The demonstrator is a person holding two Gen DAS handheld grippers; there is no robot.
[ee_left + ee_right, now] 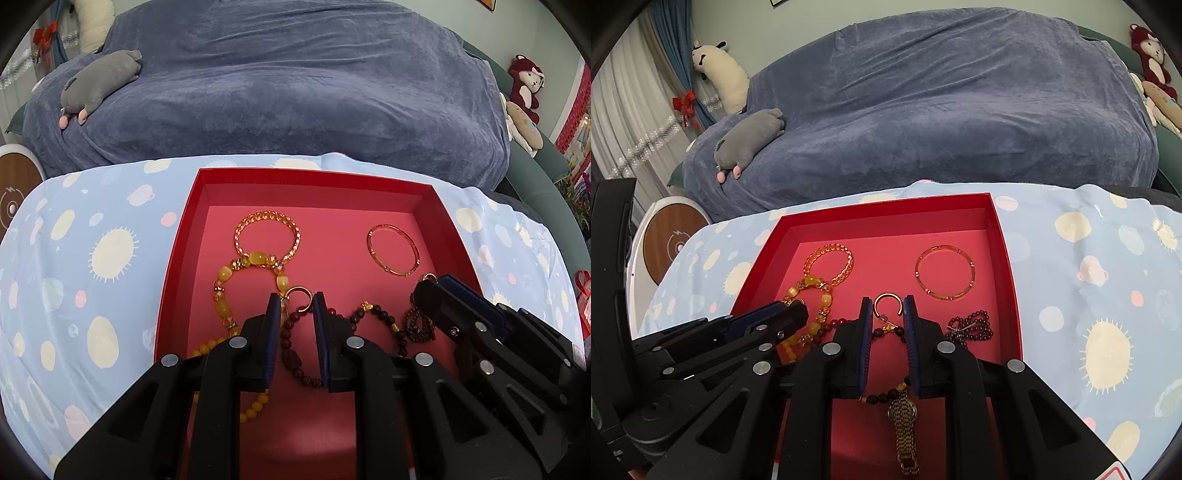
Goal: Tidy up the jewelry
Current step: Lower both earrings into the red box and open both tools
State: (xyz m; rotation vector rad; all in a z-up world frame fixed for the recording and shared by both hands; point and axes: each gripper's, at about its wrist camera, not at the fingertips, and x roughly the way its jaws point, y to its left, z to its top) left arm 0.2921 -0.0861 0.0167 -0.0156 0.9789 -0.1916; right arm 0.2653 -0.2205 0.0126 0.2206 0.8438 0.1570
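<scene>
A red box [184, 236], open-topped and shallow-walled, is seen lying on a blue patterned cloth [74, 258], with a sofa draped in a dark blue blanket [295, 92] just behind it. Inside the box, a gold chain bracelet [266, 234] is laid near the far left, touching a yellow bead bracelet [221, 295] below it; an orange bangle [393, 249] is set apart toward the far right, with bare floor around it and between it and the far wall. A dark bead bracelet [384, 317] and a garnet cluster [971, 325] are placed nearer the front right, the cluster close to the right wall. A gold ring [886, 304] is seen at mid-floor, and a gold watch [905, 432] lies near the front edge in the right wrist view. The left gripper [295, 306] is held over the box's middle, its jaws set narrow and nothing pinched between them; the ring and a dark red bead strand [295, 354] are seen in the gap, below. The right gripper [886, 310] is held just beside it, likewise narrow and empty, framing the ring. A grey plush [99, 81] rests on the blanket, well apart.
</scene>
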